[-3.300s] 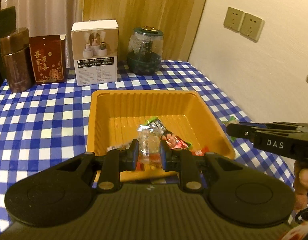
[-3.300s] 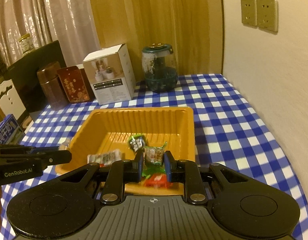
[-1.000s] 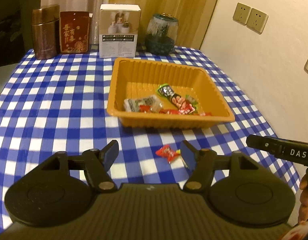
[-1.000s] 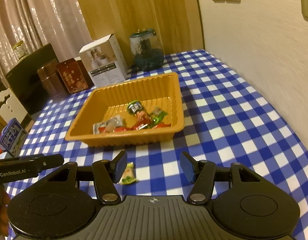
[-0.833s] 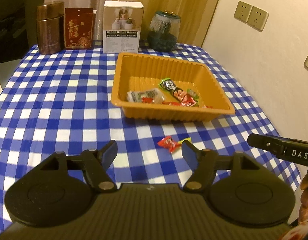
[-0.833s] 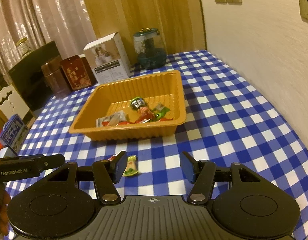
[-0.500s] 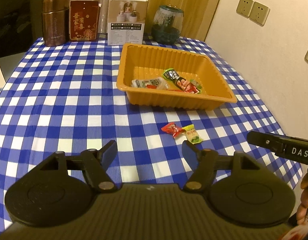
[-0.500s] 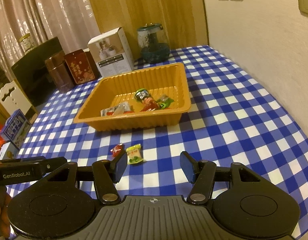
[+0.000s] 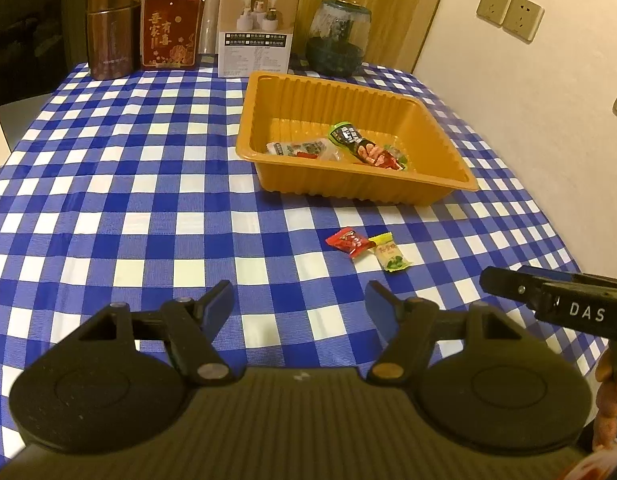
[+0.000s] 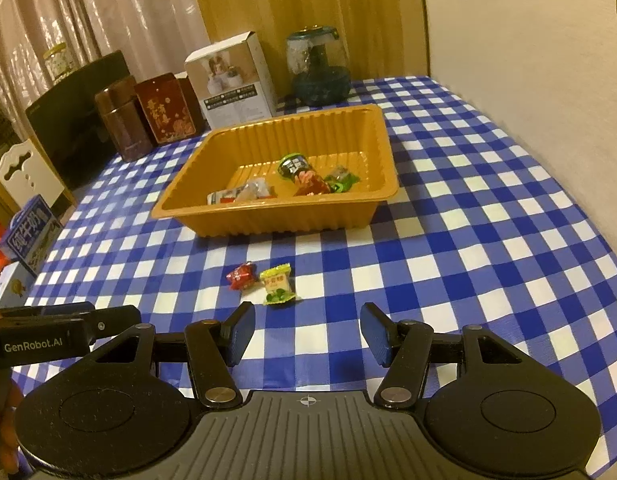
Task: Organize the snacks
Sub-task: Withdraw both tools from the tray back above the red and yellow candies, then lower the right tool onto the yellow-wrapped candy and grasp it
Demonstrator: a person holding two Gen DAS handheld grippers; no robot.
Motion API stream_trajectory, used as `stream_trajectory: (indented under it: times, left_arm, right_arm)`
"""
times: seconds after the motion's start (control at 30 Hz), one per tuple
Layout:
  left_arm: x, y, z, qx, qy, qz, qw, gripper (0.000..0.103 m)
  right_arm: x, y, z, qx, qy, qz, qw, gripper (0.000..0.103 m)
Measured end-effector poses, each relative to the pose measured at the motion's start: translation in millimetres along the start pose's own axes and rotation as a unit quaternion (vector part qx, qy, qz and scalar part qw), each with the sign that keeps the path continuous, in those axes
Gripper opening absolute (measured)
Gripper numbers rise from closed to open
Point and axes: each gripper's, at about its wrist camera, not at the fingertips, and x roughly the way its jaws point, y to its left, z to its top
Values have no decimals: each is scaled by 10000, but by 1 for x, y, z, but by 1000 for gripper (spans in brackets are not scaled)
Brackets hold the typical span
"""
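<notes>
An orange plastic tray (image 9: 424,196) (image 10: 276,220) sits on the blue checked table and holds several wrapped snacks (image 9: 360,148) (image 10: 300,178). A red candy (image 9: 348,241) (image 10: 241,276) and a yellow-green candy (image 9: 389,257) (image 10: 277,283) lie side by side on the cloth in front of the tray. My left gripper (image 9: 300,302) is open and empty, well back from the candies. My right gripper (image 10: 307,332) is open and empty, just behind the yellow-green candy. Each gripper shows at the edge of the other's view.
A brown tin (image 9: 109,28), a red box (image 9: 170,30), a white box (image 9: 258,28) and a dark glass jar (image 9: 336,38) stand along the table's back edge. A wall runs along the right side. A chair and boxes (image 10: 26,236) stand off the left edge.
Both grippers opened, leaving their snacks in the tray, and pulled back and up from it. The two loose candies came into view in front of the tray.
</notes>
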Motion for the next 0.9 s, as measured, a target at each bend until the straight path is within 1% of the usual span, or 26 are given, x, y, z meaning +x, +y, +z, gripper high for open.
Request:
stream_trajectory:
  times: [0.27, 0.5, 0.53, 0.63, 0.9]
  left_arm:
    - [9, 3, 1, -52, 29, 17, 10000, 69]
    - [19, 10, 2, -102, 30, 27, 9999, 72]
    - [21, 11, 3, -110, 31, 32, 9999, 72]
    - [27, 15, 4, -134, 40, 49, 9999, 72]
    - [43, 24, 6, -205, 73, 69, 9997, 72]
  right_arm:
    - [15, 3, -2, -49, 62, 34, 10000, 58]
    - [41, 5, 2, -218, 70, 126, 9997, 58]
    - [45, 6, 2, -256, 76, 147, 9995, 57]
    - [59, 9, 4, -384, 107, 202, 9990, 49]
    - [93, 17, 4, -712, 236, 264, 9968, 39]
